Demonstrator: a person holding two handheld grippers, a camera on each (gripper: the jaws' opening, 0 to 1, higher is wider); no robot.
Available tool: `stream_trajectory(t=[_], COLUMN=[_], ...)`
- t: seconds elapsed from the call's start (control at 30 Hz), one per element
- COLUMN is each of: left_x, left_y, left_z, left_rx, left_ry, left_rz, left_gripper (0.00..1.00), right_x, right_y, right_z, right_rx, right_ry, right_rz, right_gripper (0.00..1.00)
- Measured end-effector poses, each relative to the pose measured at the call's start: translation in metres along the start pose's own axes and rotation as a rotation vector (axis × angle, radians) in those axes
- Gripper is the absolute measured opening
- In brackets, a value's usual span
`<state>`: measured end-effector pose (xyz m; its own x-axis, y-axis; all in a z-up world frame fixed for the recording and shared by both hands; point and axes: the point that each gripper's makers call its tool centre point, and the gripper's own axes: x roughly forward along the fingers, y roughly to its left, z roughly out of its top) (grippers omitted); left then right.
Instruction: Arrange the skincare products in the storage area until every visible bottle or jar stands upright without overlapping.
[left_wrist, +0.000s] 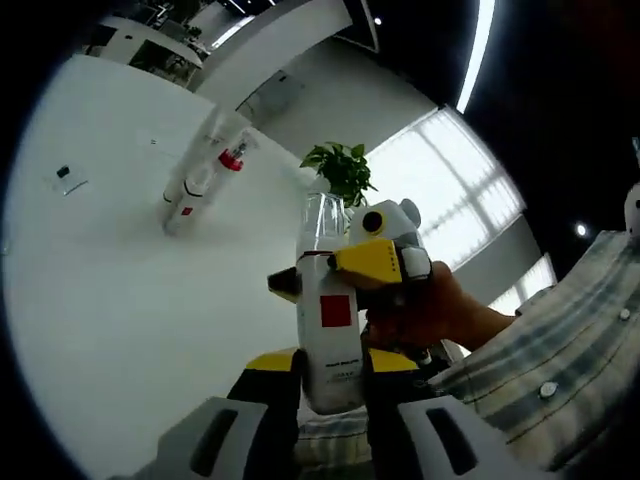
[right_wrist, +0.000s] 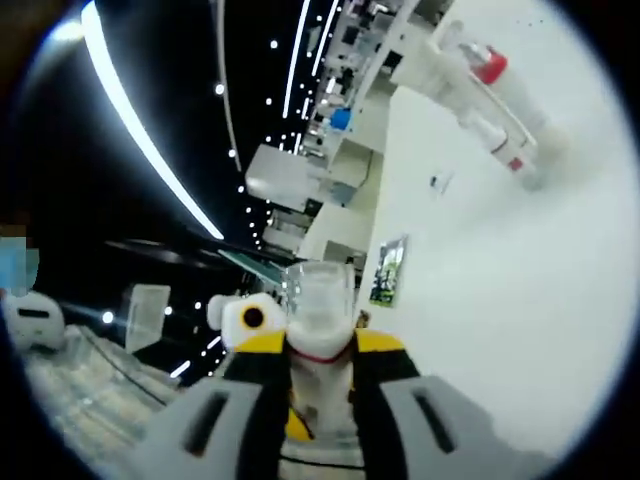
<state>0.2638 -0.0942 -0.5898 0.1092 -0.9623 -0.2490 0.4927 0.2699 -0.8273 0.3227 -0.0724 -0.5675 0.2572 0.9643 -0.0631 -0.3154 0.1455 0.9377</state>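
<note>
A white bottle (left_wrist: 325, 335) with a red square label and a clear cap is held off the white table (left_wrist: 120, 300). My left gripper (left_wrist: 330, 378) is shut on its lower body. From the right, my right gripper (left_wrist: 345, 265) is clamped on its neck, just under the cap. In the right gripper view that clear cap (right_wrist: 320, 295) stands up between the jaws of my right gripper (right_wrist: 320, 372). Two more white bottles with red parts (left_wrist: 203, 178) lie on their sides, close together, on the far table; they are also the lying bottles (right_wrist: 492, 98) at the upper right.
A small potted plant (left_wrist: 340, 170) stands behind the held bottle near the table's far edge. A small flat dark item (left_wrist: 68, 178) lies left of the lying bottles. A person's hand (left_wrist: 430, 312) and plaid sleeve (left_wrist: 545, 375) hold the right gripper.
</note>
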Motion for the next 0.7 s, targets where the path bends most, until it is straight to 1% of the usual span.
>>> stream_trajectory(t=[0.07, 0.1, 0.17, 0.2, 0.23, 0.27, 0.3, 0.33, 0.37, 0.4, 0.43, 0.47, 0.53, 0.57, 0.63, 0.67, 0.7], left_x=[-0.003, -0.004, -0.005, -0.005, -0.005, -0.004, -0.003, -0.003, -0.004, -0.005, -0.005, -0.004, -0.004, -0.001, 0.001, 0.002, 0.003], left_y=[-0.015, -0.017, -0.03, -0.035, -0.039, -0.045, -0.048, -0.055, -0.06, -0.066, -0.067, -0.066, -0.062, -0.052, -0.047, -0.039, -0.035], left_z=[0.002, 0.003, 0.003, 0.002, 0.0, -0.001, -0.002, -0.003, -0.004, -0.002, -0.002, -0.002, -0.002, 0.0, 0.0, 0.003, 0.004], left_rx=[-0.051, -0.052, -0.076, -0.112, -0.149, -0.176, -0.161, -0.166, -0.176, -0.154, -0.148, -0.139, -0.117, -0.091, -0.093, -0.068, -0.062], left_ry=[-0.006, -0.006, -0.001, 0.007, 0.016, 0.026, 0.021, 0.024, 0.032, 0.021, 0.016, 0.011, 0.008, -0.015, -0.018, -0.037, -0.042], left_rz=[-0.104, -0.118, -0.196, -0.243, -0.273, -0.315, -0.333, -0.371, -0.395, -0.429, -0.427, -0.416, -0.393, -0.341, -0.31, -0.258, -0.234], left_gripper=[0.25, 0.26, 0.25, 0.26, 0.27, 0.29, 0.29, 0.29, 0.26, 0.24, 0.24, 0.23, 0.23, 0.23, 0.23, 0.22, 0.22], right_x=[-0.003, -0.004, -0.005, -0.006, -0.006, -0.007, -0.007, -0.007, -0.006, -0.006, -0.006, -0.005, -0.003, -0.001, 0.003, 0.005, 0.006], right_y=[0.017, 0.02, 0.036, 0.042, 0.047, 0.055, 0.059, 0.064, 0.066, 0.069, 0.072, 0.072, 0.068, 0.064, 0.057, 0.053, 0.049], right_z=[-0.002, -0.003, -0.008, -0.009, -0.01, -0.012, -0.013, -0.015, -0.015, -0.017, -0.017, -0.017, -0.016, -0.014, -0.011, -0.009, -0.007], right_rx=[-0.033, -0.034, -0.048, -0.057, -0.062, -0.064, -0.065, -0.068, -0.075, -0.077, -0.063, -0.073, -0.081, -0.082, -0.094, -0.111, -0.128], right_ry=[0.032, 0.042, 0.084, 0.092, 0.101, 0.116, 0.122, 0.136, 0.136, 0.14, 0.146, 0.141, 0.134, 0.12, 0.102, 0.087, 0.08], right_rz=[0.091, 0.108, 0.185, 0.213, 0.239, 0.284, 0.304, 0.33, 0.338, 0.352, 0.365, 0.363, 0.338, 0.315, 0.269, 0.241, 0.214], right_gripper=[0.22, 0.22, 0.22, 0.22, 0.22, 0.22, 0.22, 0.22, 0.22, 0.22, 0.22, 0.22, 0.22, 0.22, 0.22, 0.22, 0.22])
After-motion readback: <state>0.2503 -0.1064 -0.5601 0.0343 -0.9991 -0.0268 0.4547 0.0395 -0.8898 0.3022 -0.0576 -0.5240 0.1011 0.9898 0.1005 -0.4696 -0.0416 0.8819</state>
